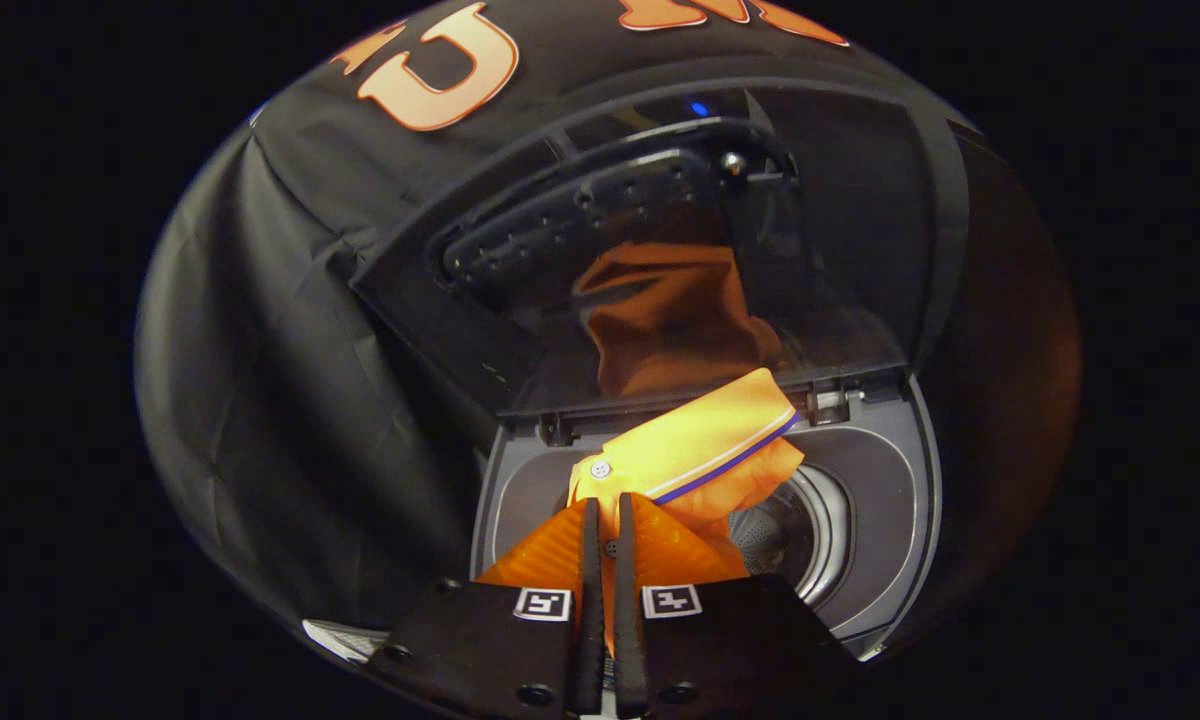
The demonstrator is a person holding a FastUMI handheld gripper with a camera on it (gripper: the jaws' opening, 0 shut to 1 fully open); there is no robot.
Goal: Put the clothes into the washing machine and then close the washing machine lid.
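Clamped in the gripper (pixel 607 530), the orange shirt (pixel 695 450) hangs over the washing machine's (pixel 890 520) opening, the drum (pixel 795 535) at four o'clock, the lid (pixel 660 260) upright at twelve.

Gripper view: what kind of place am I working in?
Likely a staged laundry booth: a top-loading washing machine with its lid raised, black cloth wall behind, and the gripper shut on an orange shirt.

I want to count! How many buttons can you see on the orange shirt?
2. One white button sits on the orange shirt just ahead of the tool; a darker button shows between its fingers, which pinch the shirt over the washing machine. Folds may hide more.
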